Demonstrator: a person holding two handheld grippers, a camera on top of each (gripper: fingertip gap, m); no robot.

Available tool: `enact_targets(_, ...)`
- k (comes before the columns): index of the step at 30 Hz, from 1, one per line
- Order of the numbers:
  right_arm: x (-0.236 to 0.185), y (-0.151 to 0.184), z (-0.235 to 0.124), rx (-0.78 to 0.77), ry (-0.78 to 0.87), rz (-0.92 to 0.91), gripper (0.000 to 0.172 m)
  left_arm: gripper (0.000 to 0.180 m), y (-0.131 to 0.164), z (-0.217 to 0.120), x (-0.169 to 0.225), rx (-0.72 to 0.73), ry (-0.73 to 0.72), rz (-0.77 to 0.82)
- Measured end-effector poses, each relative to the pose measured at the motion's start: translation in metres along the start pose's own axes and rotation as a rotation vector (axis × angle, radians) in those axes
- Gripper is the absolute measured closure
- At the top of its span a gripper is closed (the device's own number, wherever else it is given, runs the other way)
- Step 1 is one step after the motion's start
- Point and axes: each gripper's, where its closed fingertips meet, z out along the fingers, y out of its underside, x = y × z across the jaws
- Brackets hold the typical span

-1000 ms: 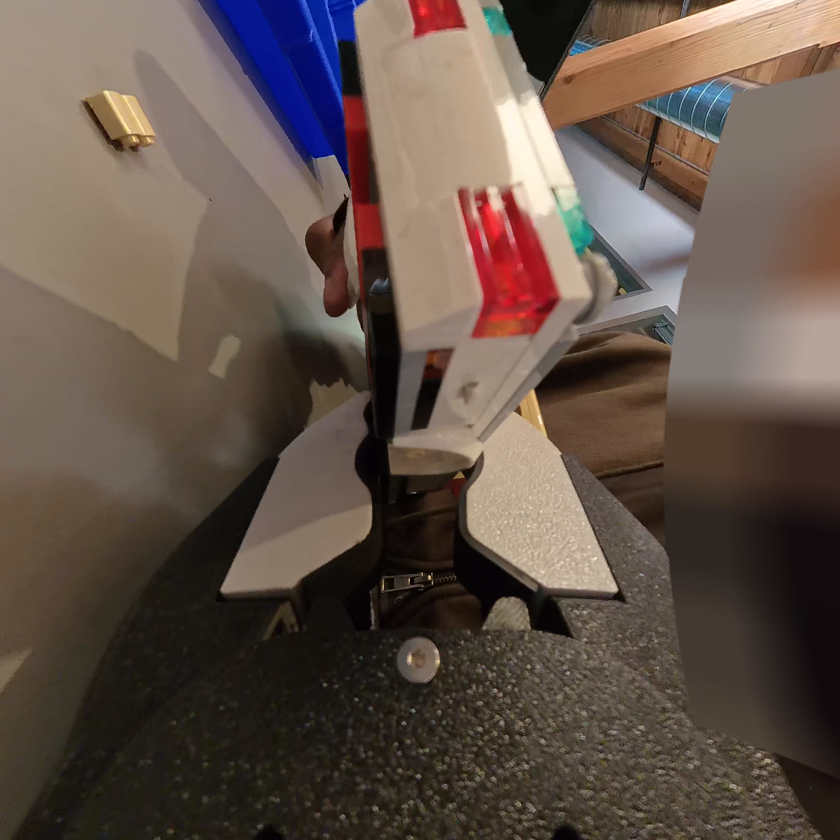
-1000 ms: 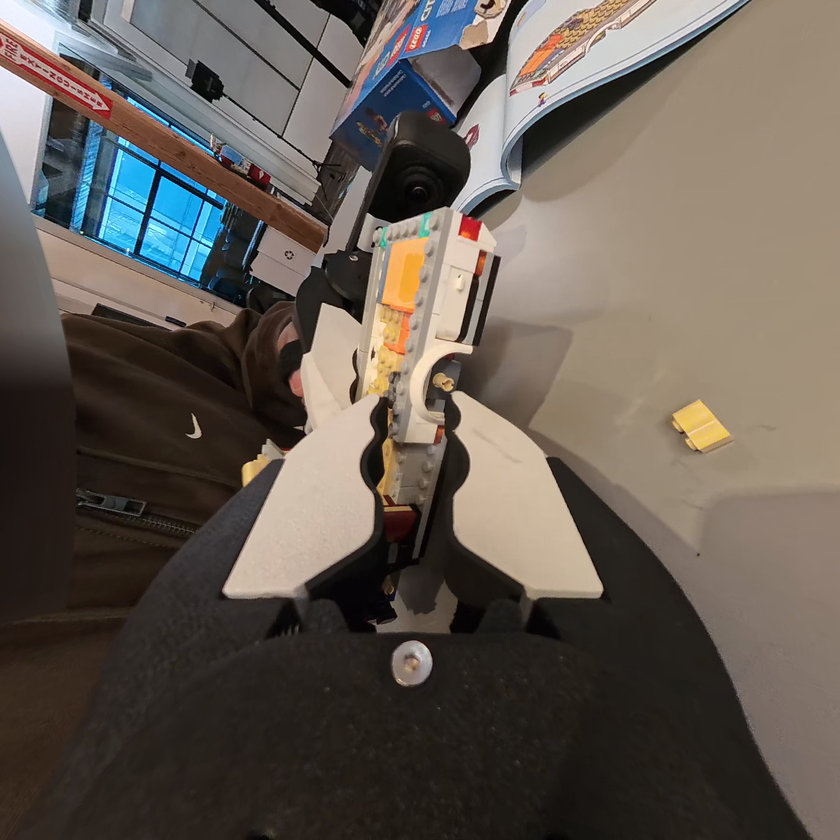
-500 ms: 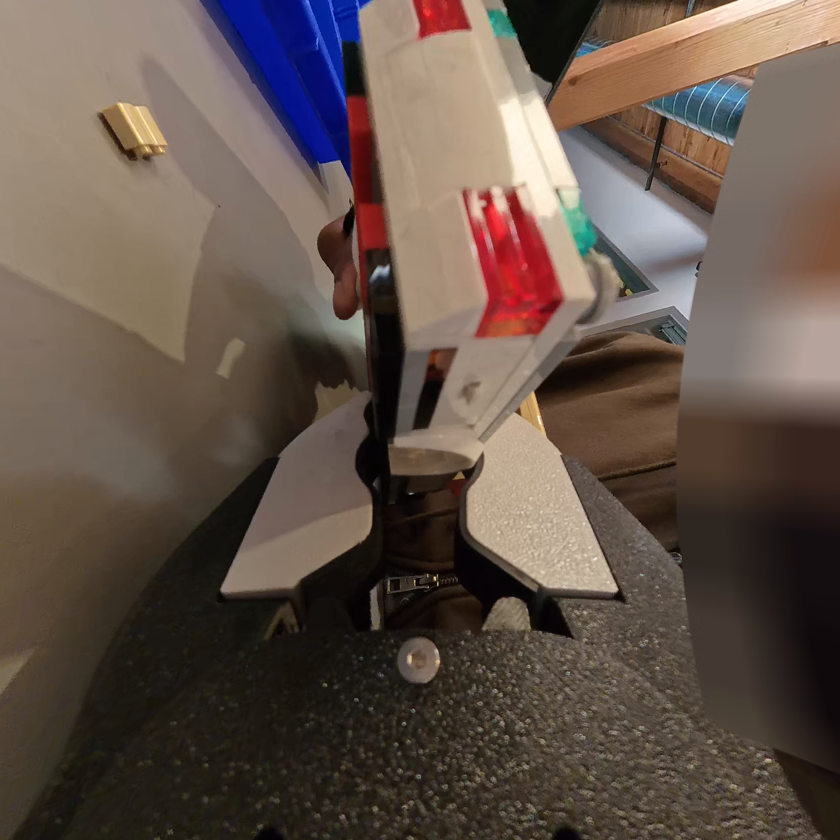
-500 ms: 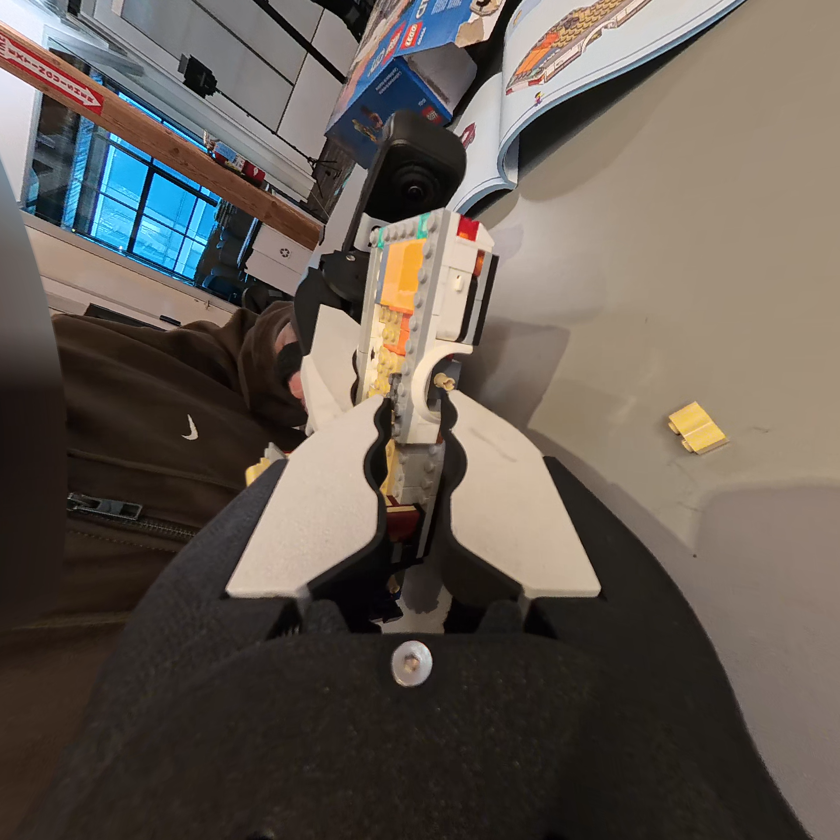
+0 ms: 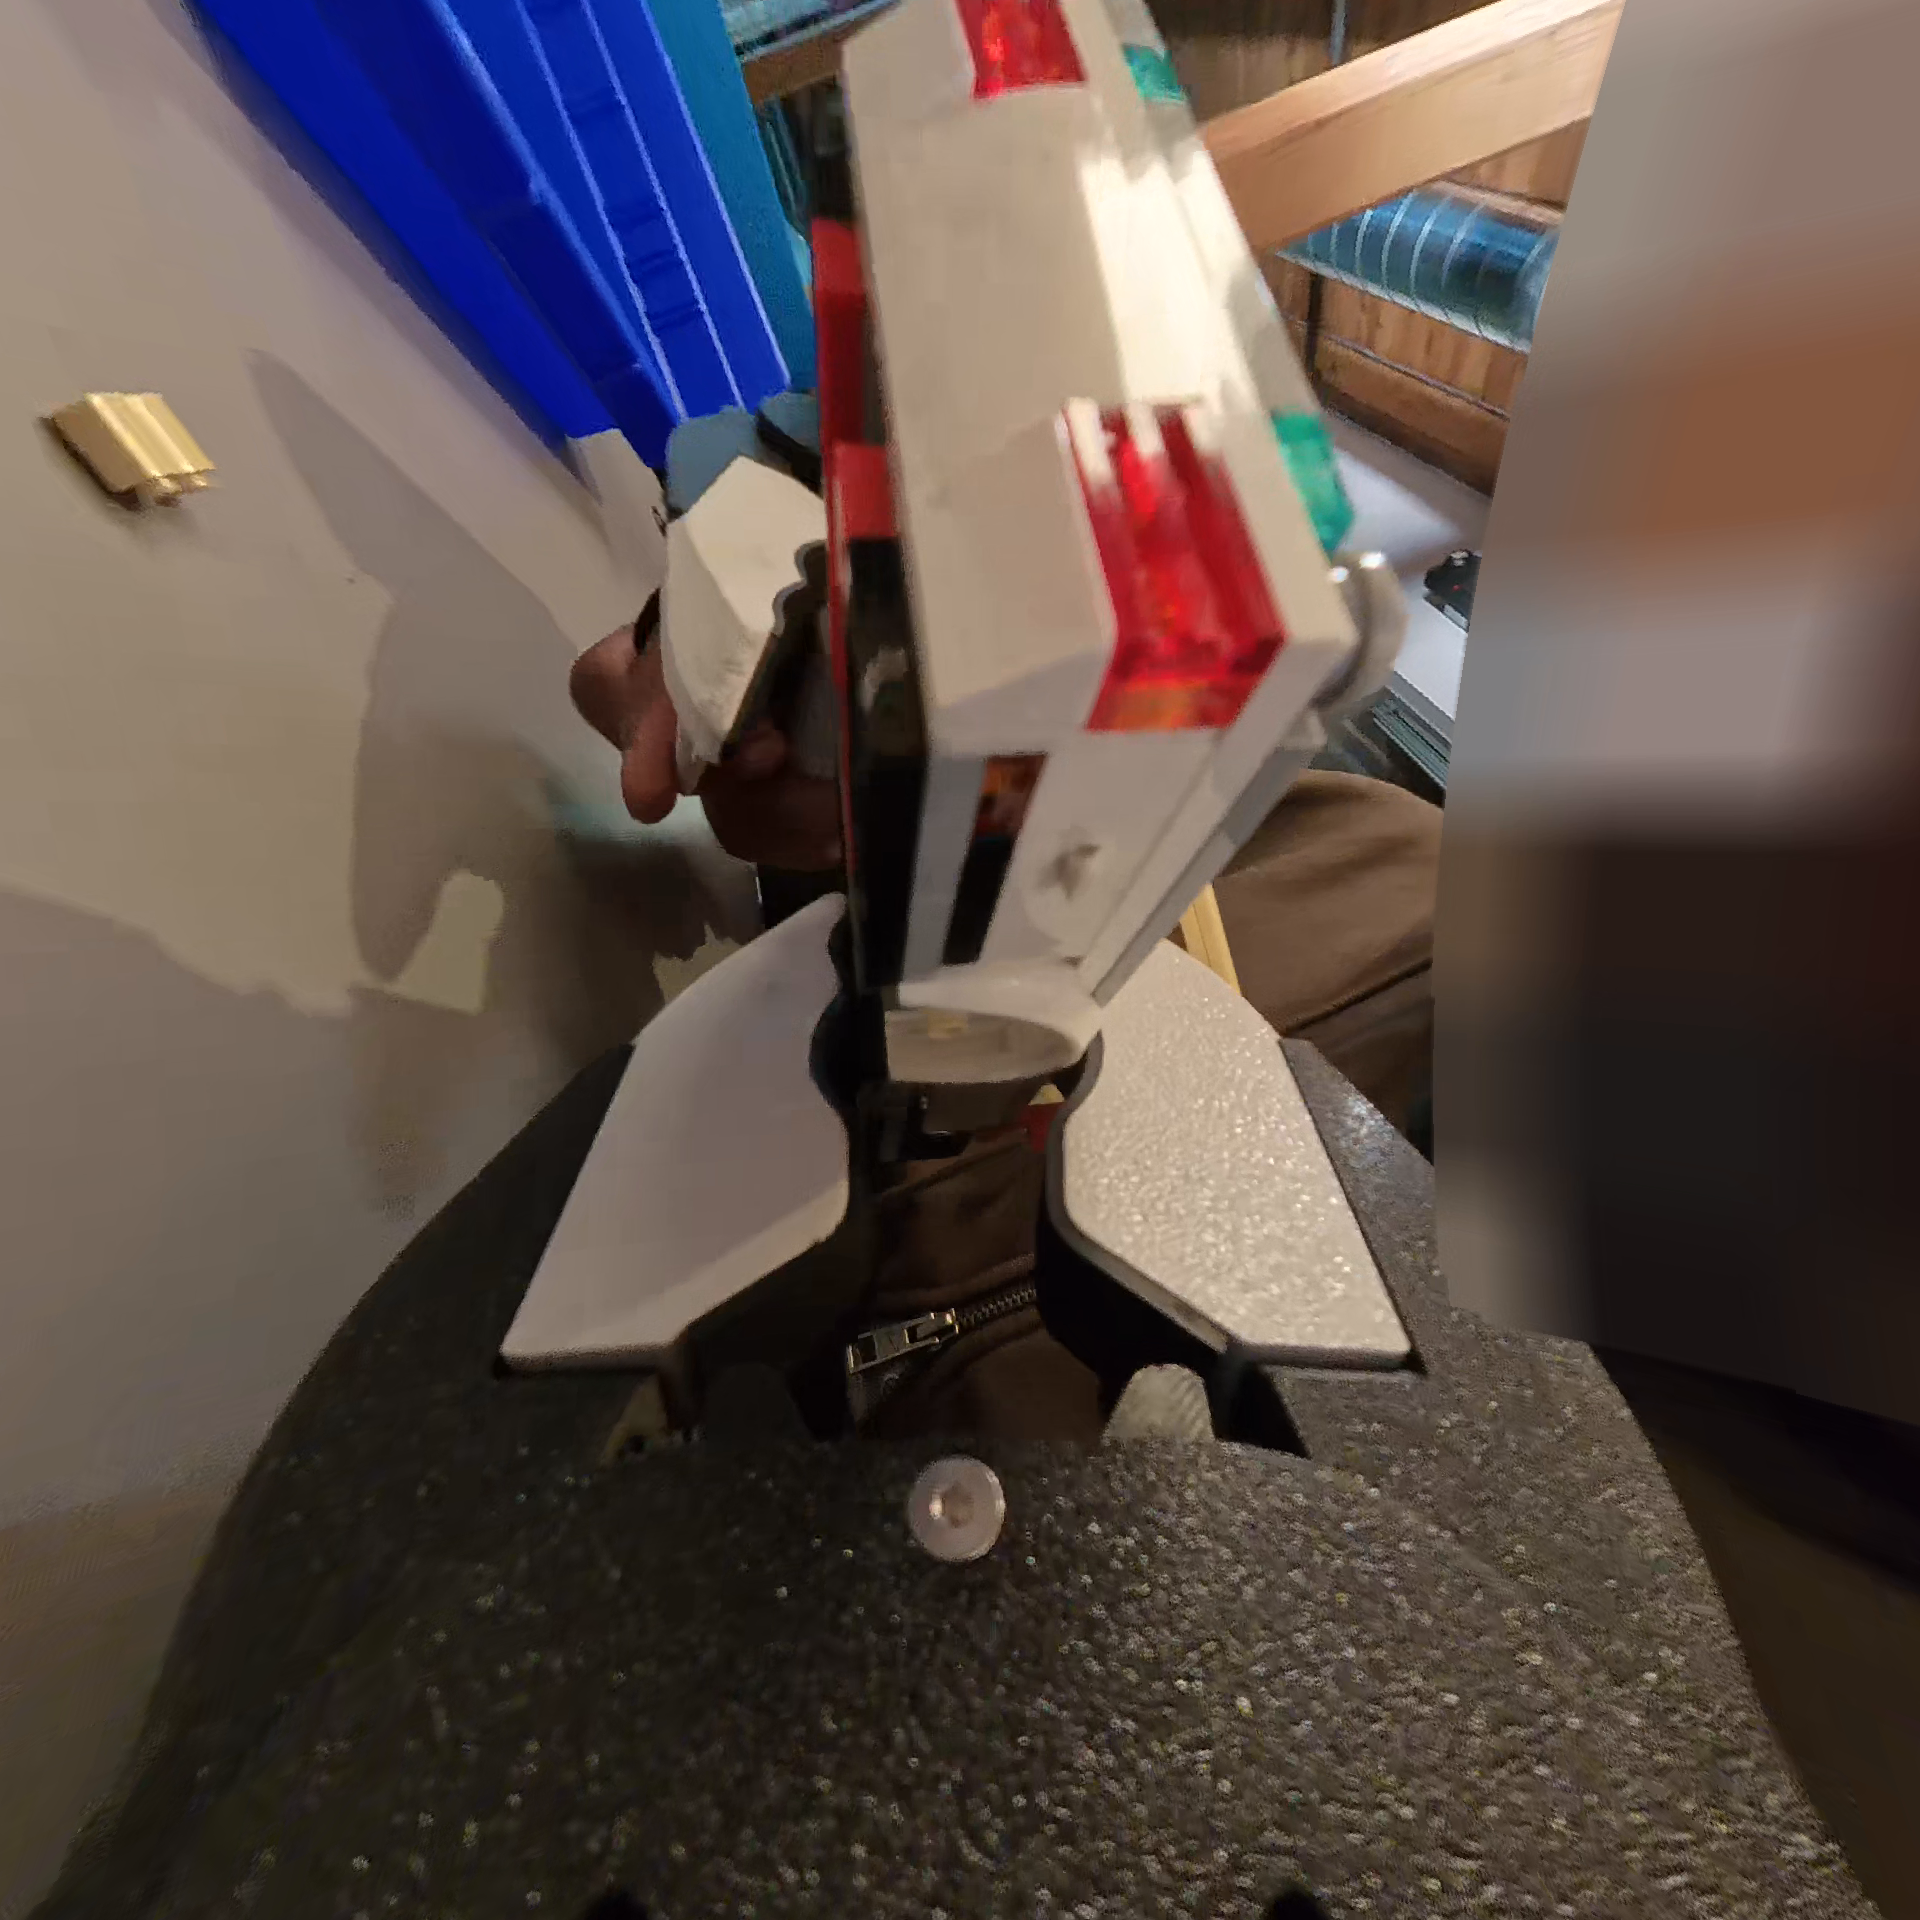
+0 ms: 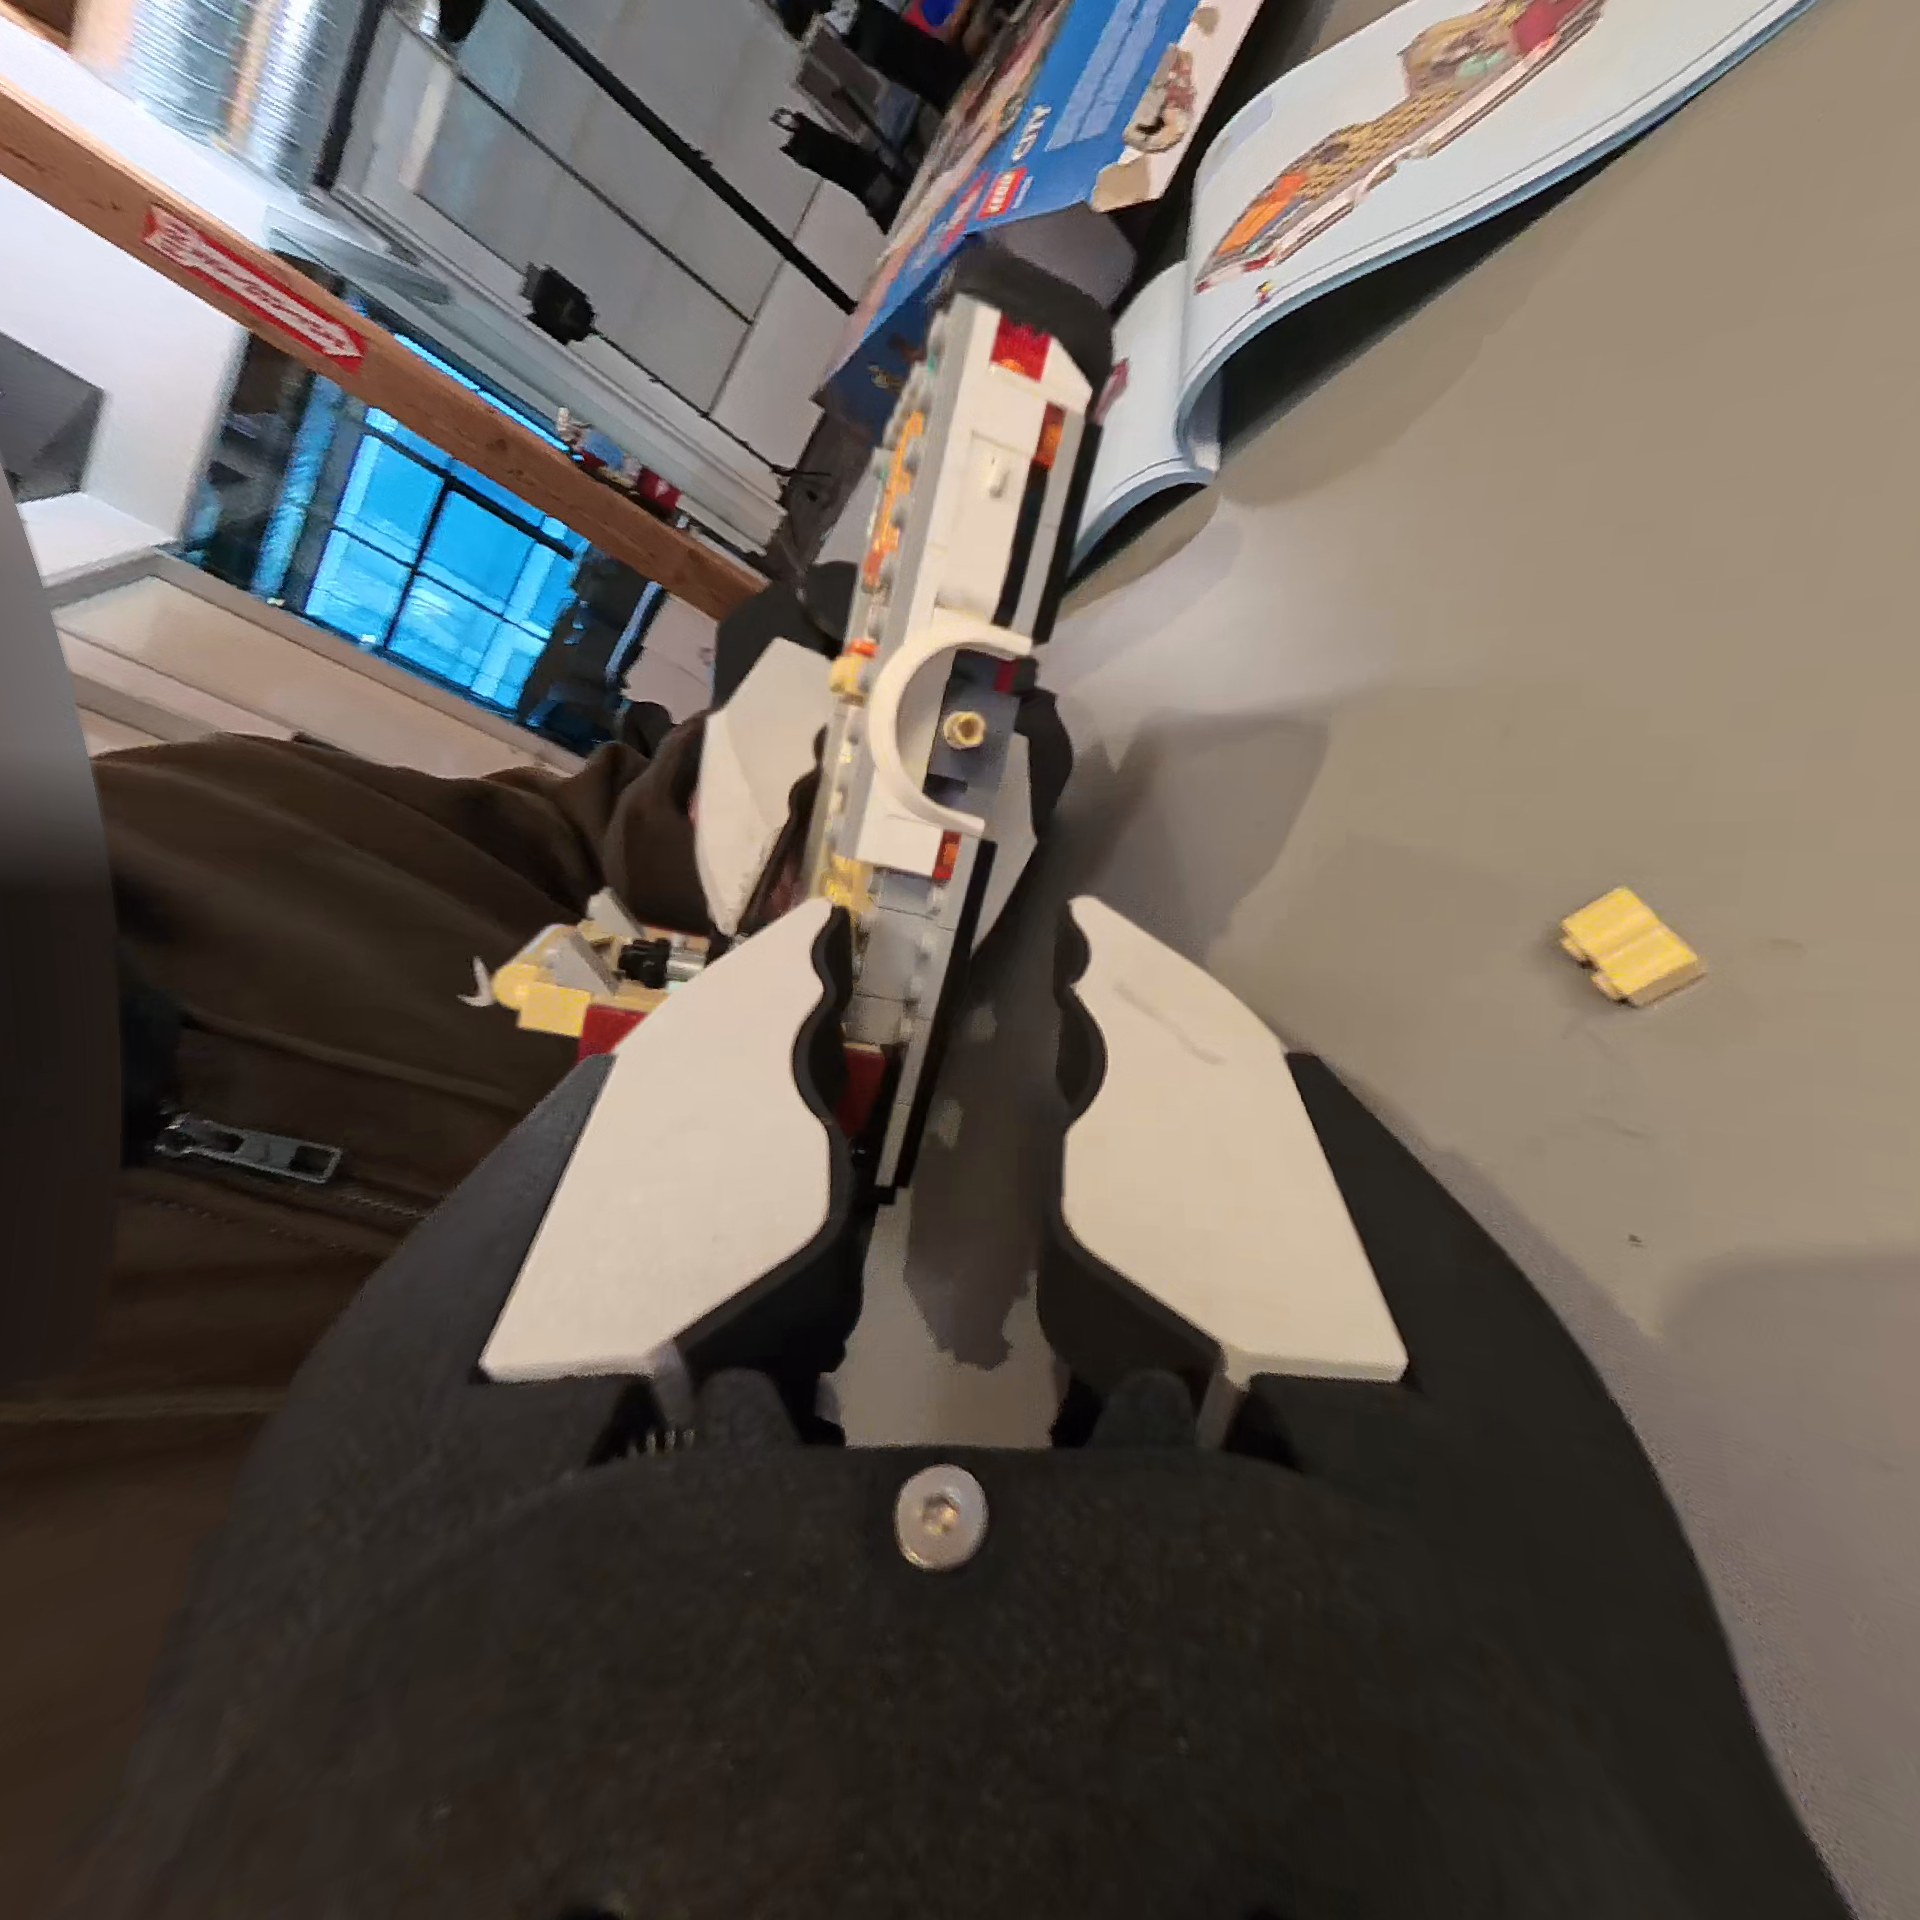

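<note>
The brick model [image 5: 1049,499], a long white build with clear red pieces and a black and red edge, stands up out of your left gripper [image 5: 956,1049], whose two grey fingers are closed on its round grey base, one pressing from each side. In that left wrist view the tip of your other gripper's finger [image 5: 727,613] sits at the model's black edge, with a hand behind it, and a small tan brick [image 5: 130,449] lies apart on the grey table [image 5: 208,727] beside a blue bin [image 5: 499,208]. In the right wrist view your right gripper [image 6: 945,997] stands with its jaws parted (a clear gap shows on the right side): the model [image 6: 966,582] lies against the left finger [image 6: 727,1091] only, so it isn't clamped here. The tan brick [image 6: 1631,945] lies off to the right, well apart, and an open booklet [image 6: 1351,239] and a blue box [image 6: 1039,135] lie farther back.
</note>
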Motion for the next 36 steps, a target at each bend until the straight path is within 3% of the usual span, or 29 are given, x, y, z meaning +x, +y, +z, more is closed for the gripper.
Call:
enact_targets(6, -0.01, 0.005, -0.003, -0.001, -0.117, 0.059, 0.139, 0.148, 0.001, 0.003, -0.001, -0.022, -0.011, 0.033)
enact_targets(15, -0.007, 0.014, 0.003, -0.028, -0.156, 0.138, 0.147, 0.148, -0.003, 0.005, -0.012, -0.006, -0.103, 0.065)
enact_targets(20, 0.003, 0.013, 0.003, 0.008, -0.164, 0.224, 0.148, 0.148, -0.009, 0.004, -0.02, 0.038, -0.179, 0.071)
enact_targets(36, 0.009, 0.01, 0.01, 0.022, -0.129, 0.257, 0.15, 0.142, -0.034, -0.01, -0.026, 0.215, -0.217, 0.038)
